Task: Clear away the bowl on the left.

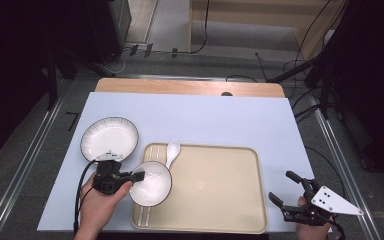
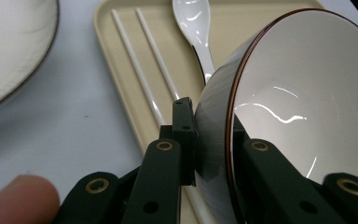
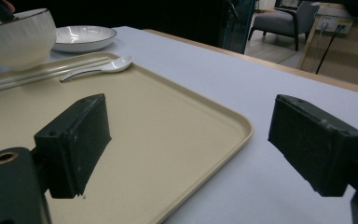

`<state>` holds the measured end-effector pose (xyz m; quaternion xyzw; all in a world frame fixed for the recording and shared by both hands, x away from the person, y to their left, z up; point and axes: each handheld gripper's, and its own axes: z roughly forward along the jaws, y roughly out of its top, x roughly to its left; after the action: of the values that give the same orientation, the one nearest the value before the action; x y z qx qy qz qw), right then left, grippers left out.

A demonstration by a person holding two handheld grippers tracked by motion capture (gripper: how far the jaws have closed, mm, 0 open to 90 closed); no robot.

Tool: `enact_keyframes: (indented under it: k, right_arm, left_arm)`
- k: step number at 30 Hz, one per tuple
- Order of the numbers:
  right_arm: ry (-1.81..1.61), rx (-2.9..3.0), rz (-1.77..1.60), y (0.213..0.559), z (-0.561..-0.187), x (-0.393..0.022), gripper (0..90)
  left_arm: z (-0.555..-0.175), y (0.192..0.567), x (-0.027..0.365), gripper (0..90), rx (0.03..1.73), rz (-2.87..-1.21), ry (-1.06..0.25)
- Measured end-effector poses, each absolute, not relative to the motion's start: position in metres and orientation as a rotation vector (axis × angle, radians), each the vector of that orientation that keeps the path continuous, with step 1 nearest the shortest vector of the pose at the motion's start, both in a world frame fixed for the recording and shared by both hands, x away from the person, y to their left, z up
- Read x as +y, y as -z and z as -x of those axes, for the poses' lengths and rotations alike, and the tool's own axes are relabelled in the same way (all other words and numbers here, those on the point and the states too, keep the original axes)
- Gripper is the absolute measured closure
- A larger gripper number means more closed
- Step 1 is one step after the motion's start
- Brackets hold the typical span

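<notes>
The left gripper (image 1: 139, 176) is clamped on the rim of the white bowl (image 1: 151, 183), one jaw outside the wall and one inside, as seen up close in the left gripper view. The bowl is held tipped over the left end of the beige tray (image 1: 220, 200). A white spoon (image 1: 172, 152) and a pair of white chopsticks (image 2: 142, 77) are laid on the tray right by the bowl. A wide white plate (image 1: 109, 138) is parked on the table just left of the tray. The right gripper (image 1: 287, 192) is kept well apart near the tray's right edge, jaws spread wide with nothing between them.
</notes>
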<state>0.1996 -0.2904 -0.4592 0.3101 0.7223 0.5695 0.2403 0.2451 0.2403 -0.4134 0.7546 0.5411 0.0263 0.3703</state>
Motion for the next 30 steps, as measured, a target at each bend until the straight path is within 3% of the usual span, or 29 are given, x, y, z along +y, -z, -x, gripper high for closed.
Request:
enact_keyframes:
  k: [30]
  right_arm:
    - [-1.552,1.980,-0.848,0.460,-0.199,-0.292,12.9]
  left_arm:
    - [-0.230,0.435,0.196,77.7,1.306,-2.058,0.045]
